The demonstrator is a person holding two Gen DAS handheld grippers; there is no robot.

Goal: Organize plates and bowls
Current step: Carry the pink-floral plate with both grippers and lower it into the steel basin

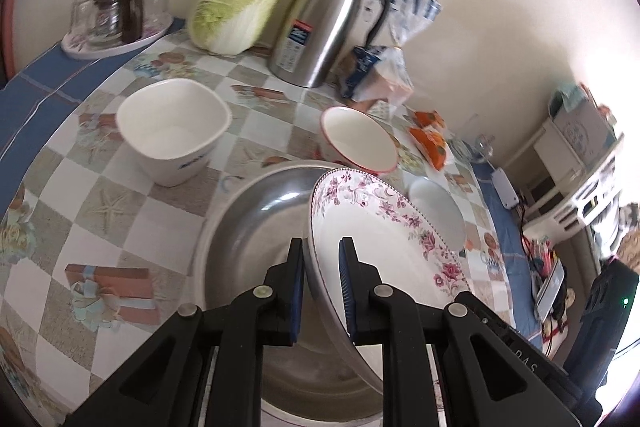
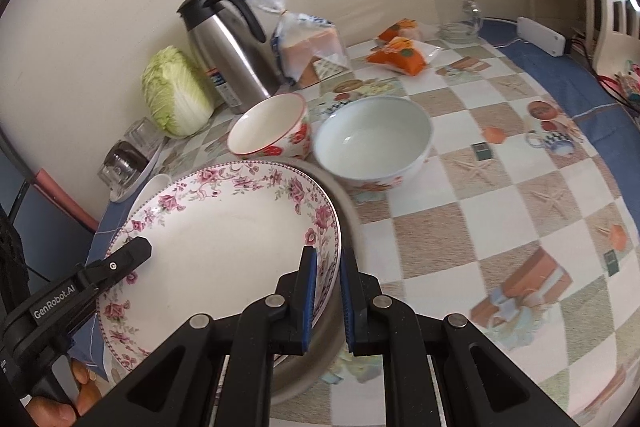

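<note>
Left gripper (image 1: 322, 279): clamped on floral plate (image 1: 384, 227) rim
Right gripper (image 2: 328, 291): clamped on opposite rim
Plate: over steel basin (image 1: 256, 219)

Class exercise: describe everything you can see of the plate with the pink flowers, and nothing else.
The floral plate is a round, shallow dish, glossy white like glazed ceramic, empty, with pink roses and a dotted edge around its rim. It is held tilted over a metal basin. The left tool clamps one side of its rim and the right tool the opposite side, each with one blue pad inside and one beneath. Whether it touches the basin cannot be told.
</note>
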